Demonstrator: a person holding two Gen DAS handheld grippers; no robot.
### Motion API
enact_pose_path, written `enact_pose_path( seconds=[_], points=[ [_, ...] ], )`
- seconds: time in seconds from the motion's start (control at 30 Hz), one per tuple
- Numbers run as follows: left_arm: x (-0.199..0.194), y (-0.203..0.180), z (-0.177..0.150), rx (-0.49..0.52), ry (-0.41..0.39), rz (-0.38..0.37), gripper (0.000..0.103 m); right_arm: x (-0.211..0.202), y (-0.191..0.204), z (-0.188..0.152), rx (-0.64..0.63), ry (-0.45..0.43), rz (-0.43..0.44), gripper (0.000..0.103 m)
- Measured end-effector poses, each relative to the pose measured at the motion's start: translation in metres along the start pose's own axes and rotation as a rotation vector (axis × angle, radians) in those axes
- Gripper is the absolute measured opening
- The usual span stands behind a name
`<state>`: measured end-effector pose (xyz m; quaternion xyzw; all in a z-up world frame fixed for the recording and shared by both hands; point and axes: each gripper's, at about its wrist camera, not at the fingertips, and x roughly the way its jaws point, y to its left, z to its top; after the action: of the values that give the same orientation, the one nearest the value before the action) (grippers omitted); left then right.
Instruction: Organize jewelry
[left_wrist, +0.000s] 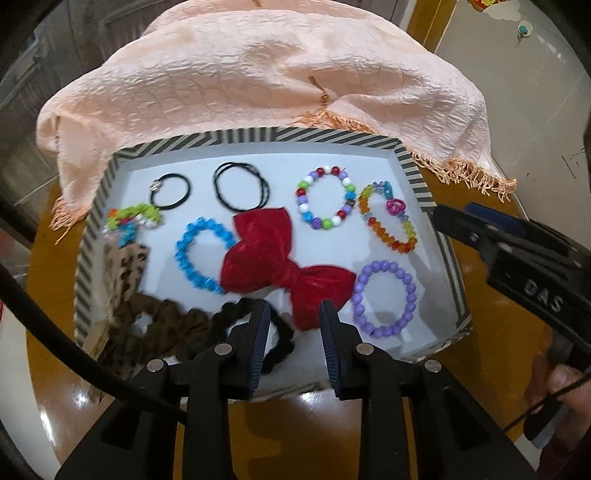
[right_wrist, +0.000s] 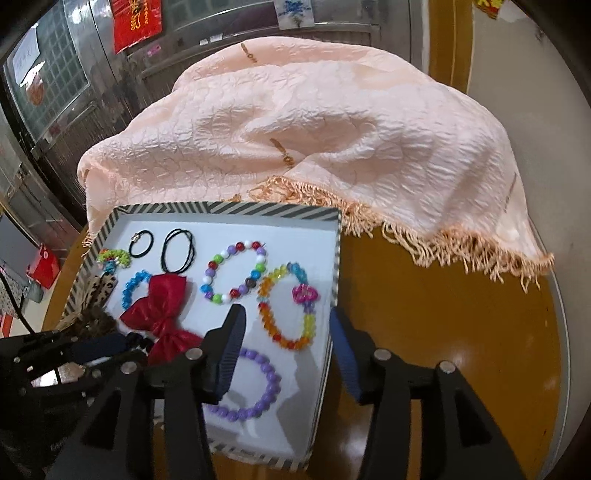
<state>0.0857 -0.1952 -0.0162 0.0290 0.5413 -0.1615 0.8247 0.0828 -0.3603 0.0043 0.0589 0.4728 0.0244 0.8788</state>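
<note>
A striped-rim tray (left_wrist: 410, 162) (right_wrist: 337, 236) with a white floor holds jewelry: a red bow (left_wrist: 280, 266) (right_wrist: 162, 314), a blue bead bracelet (left_wrist: 184, 254), a purple bead bracelet (left_wrist: 384, 299) (right_wrist: 271, 384), a multicolour bead bracelet (left_wrist: 325, 197) (right_wrist: 236, 271), an orange-rainbow bracelet (left_wrist: 388, 221) (right_wrist: 288, 314), black hair ties (left_wrist: 240, 186), and dark scrunchies (left_wrist: 173, 325). My left gripper (left_wrist: 293, 314) is open and empty over the tray's near edge by the bow. My right gripper (right_wrist: 286, 321) is open and empty, straddling the tray's right wall.
A peach fringed cloth (left_wrist: 258, 74) (right_wrist: 332, 129) is bunched behind the tray on a brown round table (right_wrist: 443, 314). The right gripper also shows at the right edge of the left wrist view (left_wrist: 517, 254).
</note>
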Motion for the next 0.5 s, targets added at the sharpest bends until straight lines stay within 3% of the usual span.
enact_pose_path(
  seconds=[0.37,0.5],
  points=[
    [-0.027,0.028,-0.039,-0.028,-0.009,0.082,0.025,-0.020,0.030,-0.042,0.028,0.003,0.020,0.056],
    [-0.040,0.043,-0.049,-0.052,-0.025,0.103,0.026,-0.027,0.044,-0.049,0.026,-0.004,0.027,0.062]
  ],
)
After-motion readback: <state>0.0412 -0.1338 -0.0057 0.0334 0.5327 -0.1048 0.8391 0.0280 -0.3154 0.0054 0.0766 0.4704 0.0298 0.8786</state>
